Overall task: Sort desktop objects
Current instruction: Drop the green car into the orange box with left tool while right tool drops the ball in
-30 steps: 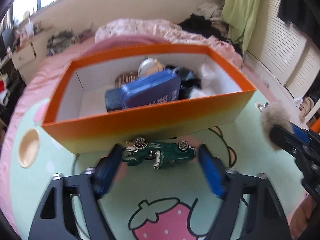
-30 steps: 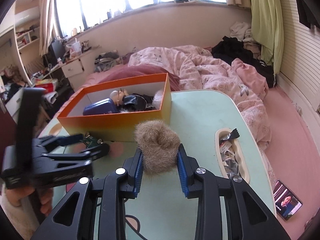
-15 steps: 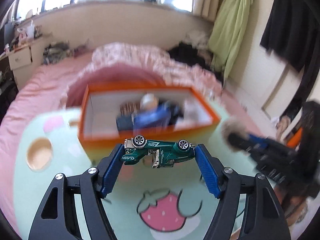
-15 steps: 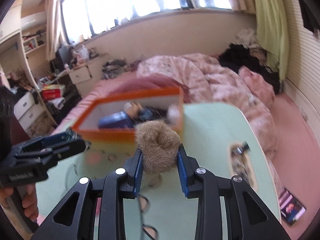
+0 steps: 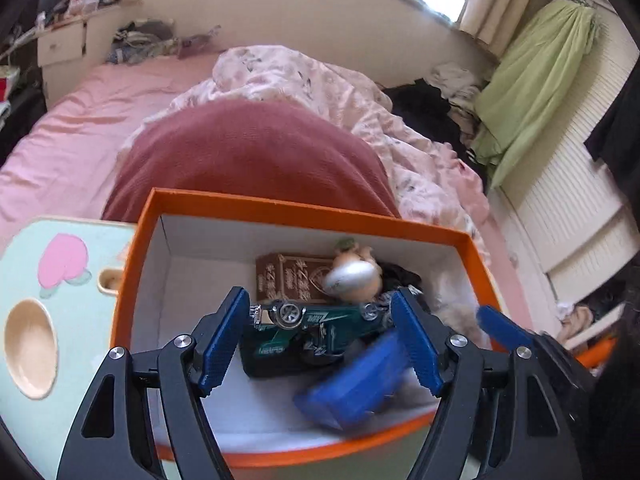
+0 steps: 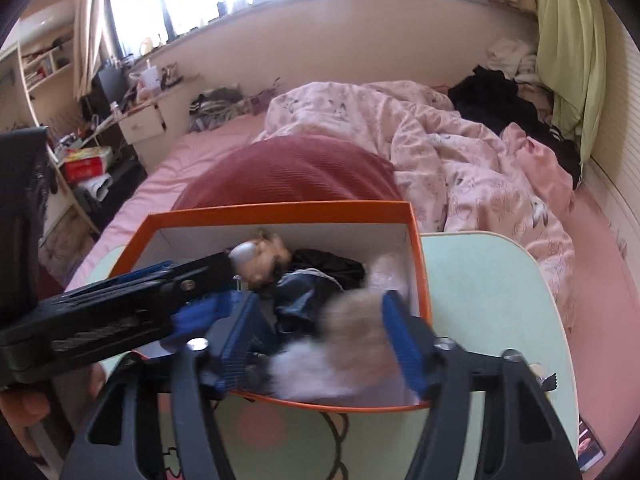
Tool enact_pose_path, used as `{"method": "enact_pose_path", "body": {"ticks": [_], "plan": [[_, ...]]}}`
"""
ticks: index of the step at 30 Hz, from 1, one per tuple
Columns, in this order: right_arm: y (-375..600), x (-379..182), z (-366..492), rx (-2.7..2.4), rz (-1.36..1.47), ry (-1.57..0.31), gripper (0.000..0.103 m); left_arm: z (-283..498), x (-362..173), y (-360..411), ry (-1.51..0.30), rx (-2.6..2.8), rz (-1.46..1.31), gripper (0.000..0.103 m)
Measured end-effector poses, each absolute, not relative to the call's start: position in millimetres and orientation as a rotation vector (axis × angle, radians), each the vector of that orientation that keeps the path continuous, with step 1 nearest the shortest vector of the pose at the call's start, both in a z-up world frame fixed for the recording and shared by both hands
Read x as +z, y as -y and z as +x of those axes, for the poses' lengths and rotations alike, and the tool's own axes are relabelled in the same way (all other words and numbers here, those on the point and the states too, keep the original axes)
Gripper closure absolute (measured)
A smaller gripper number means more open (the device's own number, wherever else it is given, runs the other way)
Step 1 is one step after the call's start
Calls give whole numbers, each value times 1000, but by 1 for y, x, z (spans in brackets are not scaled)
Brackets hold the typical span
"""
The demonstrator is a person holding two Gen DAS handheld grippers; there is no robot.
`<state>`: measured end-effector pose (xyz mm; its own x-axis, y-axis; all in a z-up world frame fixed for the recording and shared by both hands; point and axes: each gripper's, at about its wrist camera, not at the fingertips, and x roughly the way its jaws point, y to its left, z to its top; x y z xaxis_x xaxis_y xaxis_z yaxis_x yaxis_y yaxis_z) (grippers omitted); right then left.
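An orange box (image 5: 248,204) with white inside walls stands on the mint-green table; it also shows in the right wrist view (image 6: 280,210). My left gripper (image 5: 320,312) is over the box, shut on a green toy car (image 5: 320,316). My right gripper (image 6: 320,320) has its jaws spread wide over the box's right end, and the brown fur ball (image 6: 356,340), blurred, sits loose between them against the right pad. In the box lie a brown carton (image 5: 292,276), a doll (image 5: 352,272), a blue case (image 5: 352,380) and black cloth (image 6: 320,264).
The table (image 6: 480,280) carries a round wooden recess (image 5: 28,344) at the left and cartoon prints. A bed with a red pillow (image 5: 248,152) and a pink quilt (image 6: 460,152) lies just behind the box. A phone (image 6: 590,446) lies on the floor at right.
Both grippers have moved forward and up over the box. The left still holds the car. The right jaws have opened wide and the fur ball is dropping out of their grip.
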<state>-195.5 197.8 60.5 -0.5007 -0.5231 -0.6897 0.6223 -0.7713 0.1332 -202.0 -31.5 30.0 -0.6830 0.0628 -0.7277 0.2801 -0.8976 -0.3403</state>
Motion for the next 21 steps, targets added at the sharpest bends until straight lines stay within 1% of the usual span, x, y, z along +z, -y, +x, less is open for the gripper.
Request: {"method": "enact_pose_path", "body": {"ticks": [1, 2, 3, 4, 5, 6, 8, 9, 11, 17, 19, 21], "plan": [[-203, 64, -189, -2268, 929, -154, 36, -197, 33, 29, -636, -2717, 1159, 29], [-208, 70, -181, -2275, 869, -143, 33, -190, 38, 27, -633, -2750, 1114, 29], [-214, 74, -176, -2283, 824, -134, 26, -176, 48, 24, -620, -2798, 1024, 29], [-221, 80, -169, -2294, 775, -119, 23, -165, 55, 23, -599, -2814, 960, 26], [-228, 84, -163, -2301, 743, -103, 22, -158, 60, 22, -579, -2819, 918, 17], [-234, 87, -157, -2303, 738, -93, 22, -144, 69, 18, -540, -2825, 861, 16], [-243, 89, -150, -2290, 758, -85, 22, -130, 77, 14, -476, -2839, 843, 15], [-248, 89, -147, -2289, 767, -85, 22, -122, 79, 9, -442, -2840, 874, 15], [-257, 84, -131, -2305, 788, -108, 22, -105, 76, 3, -432, -2857, 954, 15], [-267, 45, -97, -2321, 905, -219, 21, -71, 33, -9, -503, -2791, 1197, 15], [-271, 28, -96, -2292, 976, -194, 21, -66, 16, -9, -552, -2760, 1298, 15], [-276, 10, -96, -2270, 1064, -152, 20, -61, 4, -11, -517, -2721, 1332, 15]]}}
